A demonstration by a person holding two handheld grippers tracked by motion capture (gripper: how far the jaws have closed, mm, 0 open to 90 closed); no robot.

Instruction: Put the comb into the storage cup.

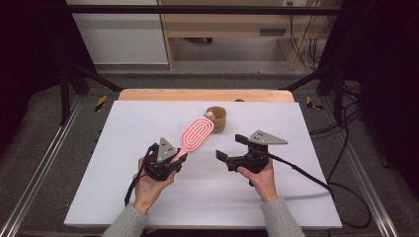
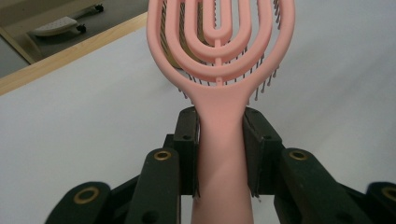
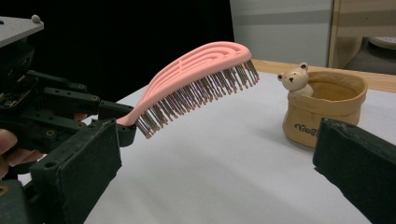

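I work in what looks like a lab or test room. My table [image 1: 148, 197] has a plain white top and stands inside a black metal frame [image 1: 64, 84]. Metal rails [image 1: 34, 173] run along the grey floor, with yellow-black tape [image 1: 100, 102] on it. Loose cables [image 1: 346, 163] lie at the right, and behind stands a light wooden shelf [image 1: 222, 24].

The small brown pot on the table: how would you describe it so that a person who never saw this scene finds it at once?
Start from the white table and look toward its far edge, near the middle. There the small brown pot stands just beyond the head of the pink hairbrush. A little bear figure sits on its rim, which nothing else on the table has.
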